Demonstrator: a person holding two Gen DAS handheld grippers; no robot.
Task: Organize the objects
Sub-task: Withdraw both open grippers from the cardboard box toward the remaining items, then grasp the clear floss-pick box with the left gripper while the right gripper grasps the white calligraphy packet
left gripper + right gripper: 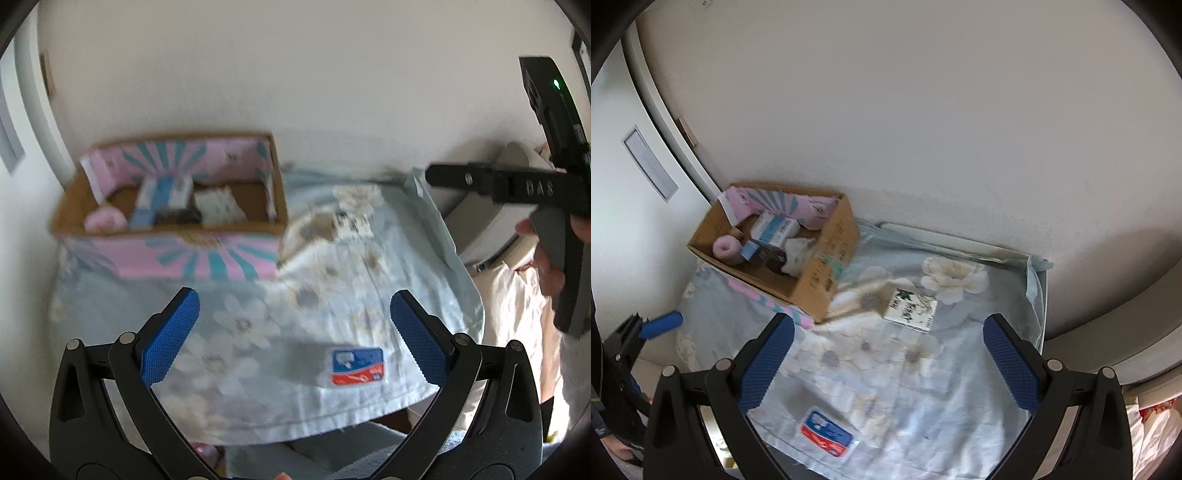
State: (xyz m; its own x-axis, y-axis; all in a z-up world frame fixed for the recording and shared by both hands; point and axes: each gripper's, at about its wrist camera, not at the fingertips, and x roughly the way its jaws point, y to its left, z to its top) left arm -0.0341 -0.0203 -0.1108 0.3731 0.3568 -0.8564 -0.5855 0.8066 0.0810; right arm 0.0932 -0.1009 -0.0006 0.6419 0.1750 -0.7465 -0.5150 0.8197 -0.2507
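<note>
Tissue pack (911, 308): small soft rectangular pkt, white w/ green leaf print, lying flat on floral cloth (886, 376), just right of cardboard box (827, 273), not touching it. Blurred in left wrist view (351, 221); print unreadable there.

Cardboard box: open-top, brown corrugated inside, pink/teal sunburst print outside and on upright flaps. Sits at far-left corner of cloth, by wall. Contents per right wrist view: pink ring-shaped item (726, 249), blue/white carton (774, 229), small blue block (748, 251), dark round items (775, 260), white crumpled soft piece (798, 254). Same contents smeared by motion blur in left wrist view.

Floral cloth: pale blue woven fabric, beige/white flower print, wrinkled, draped over raised surface; hem visible at near edge.

Flat sachet (827, 432): glossy rounded rectangle, blue over red, lying near front edge of cloth; also seen in left wrist view (357, 366).

Left gripper (295, 306): black frame, blue knurled pads, jaws spread wide, nothing between; hovering above near part of cloth.

Right gripper (888, 334): same build, jaws spread wide, nothing held; above cloth, tissue pack ahead between finger lines.

Left wrist view only: right tool body side-on w/ green LED lit, "DAS" embossed, holder's hand (550, 254) on grip. Right wrist view only: one blue pad (661, 324) of left tool at left edge.
</note>
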